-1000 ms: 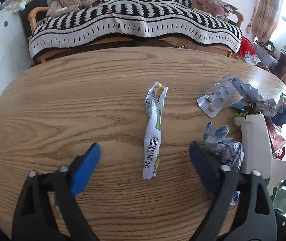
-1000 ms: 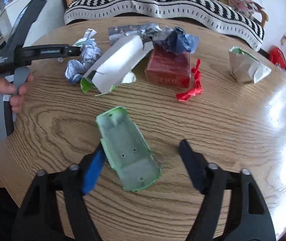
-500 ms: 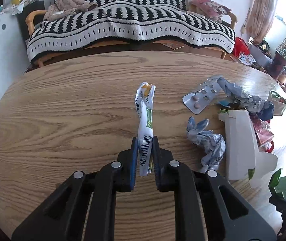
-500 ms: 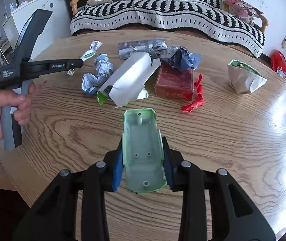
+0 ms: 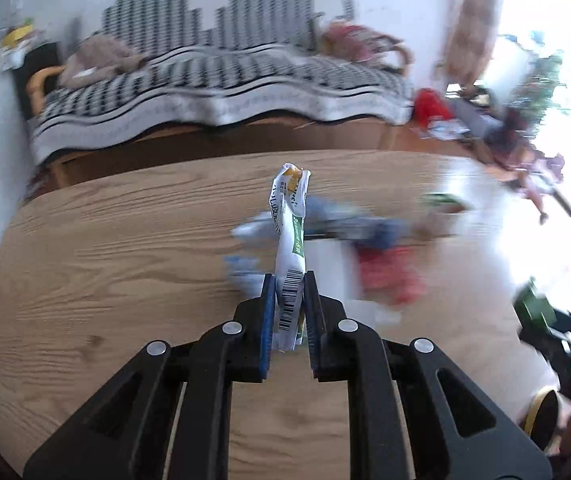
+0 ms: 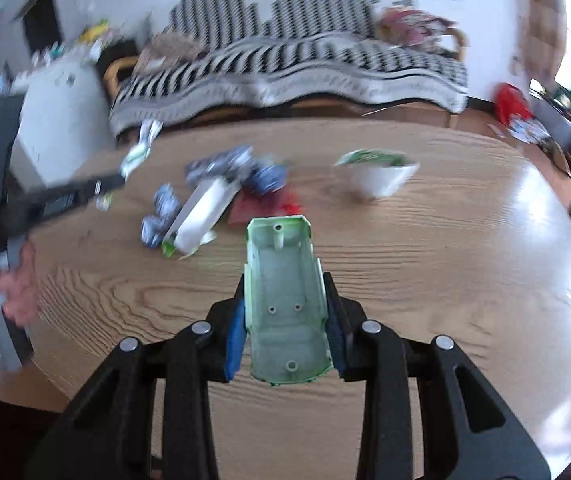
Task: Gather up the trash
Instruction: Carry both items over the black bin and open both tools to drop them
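The left gripper [image 5: 288, 304] is clamping its fingers [image 5: 268, 320] on the barcode end of a twisted white-and-green wrapper [image 5: 290, 236], which is sticking up above the wooden tabletop [image 5: 125, 260]. The right gripper [image 6: 285, 320] is squeezing its fingers [image 6: 235, 334] against both sides of a pale green plastic tray [image 6: 283, 292], open side facing the camera and holding nothing. Behind it, a torn white carton [image 6: 205, 212] is lying on the tabletop among crumpled blue-grey scraps [image 6: 161, 216]; a white cup-like container [image 6: 377, 170] is sitting well apart, its contents possibly green, though blur is obscuring them.
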`<control>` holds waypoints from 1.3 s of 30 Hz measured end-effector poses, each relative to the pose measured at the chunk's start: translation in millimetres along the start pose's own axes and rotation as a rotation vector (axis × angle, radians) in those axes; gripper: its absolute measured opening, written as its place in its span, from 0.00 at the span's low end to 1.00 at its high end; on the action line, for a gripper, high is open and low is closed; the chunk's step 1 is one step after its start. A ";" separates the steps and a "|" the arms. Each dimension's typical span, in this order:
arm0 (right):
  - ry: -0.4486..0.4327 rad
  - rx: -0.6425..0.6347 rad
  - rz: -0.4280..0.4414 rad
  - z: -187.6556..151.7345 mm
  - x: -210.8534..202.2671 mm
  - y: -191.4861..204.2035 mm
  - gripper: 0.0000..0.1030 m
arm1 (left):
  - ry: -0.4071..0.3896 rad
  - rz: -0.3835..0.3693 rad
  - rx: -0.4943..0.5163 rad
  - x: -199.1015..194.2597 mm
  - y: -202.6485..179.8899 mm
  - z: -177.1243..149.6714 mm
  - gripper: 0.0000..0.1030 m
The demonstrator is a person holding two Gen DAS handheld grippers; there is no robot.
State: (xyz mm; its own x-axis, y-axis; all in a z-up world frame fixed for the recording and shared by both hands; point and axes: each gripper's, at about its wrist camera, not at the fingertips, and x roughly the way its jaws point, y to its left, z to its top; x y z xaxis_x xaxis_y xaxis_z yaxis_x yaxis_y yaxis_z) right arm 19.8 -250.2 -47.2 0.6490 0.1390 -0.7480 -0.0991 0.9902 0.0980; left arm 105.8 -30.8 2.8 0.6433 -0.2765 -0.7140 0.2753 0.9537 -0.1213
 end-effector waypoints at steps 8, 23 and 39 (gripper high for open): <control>-0.066 0.183 -0.257 -76.8 -155.0 -156.7 0.33 | 0.036 -0.289 0.192 -41.9 -186.7 -34.3 0.13; -0.075 0.627 -0.560 -313.0 -352.3 -343.8 0.33 | 0.258 -0.707 0.627 -100.0 -554.9 -211.2 0.13; 0.035 0.792 -0.511 -404.9 -299.5 -373.7 0.33 | 0.460 -0.689 0.744 -33.2 -590.5 -307.1 0.13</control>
State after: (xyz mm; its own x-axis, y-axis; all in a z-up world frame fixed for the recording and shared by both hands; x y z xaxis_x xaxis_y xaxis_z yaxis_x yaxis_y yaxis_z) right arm -443.0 -666.1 -125.7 0.4482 -0.3016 -0.8415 0.7409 0.6521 0.1609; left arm -297.5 -548.3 -113.7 -0.0960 -0.5021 -0.8594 0.9304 0.2617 -0.2568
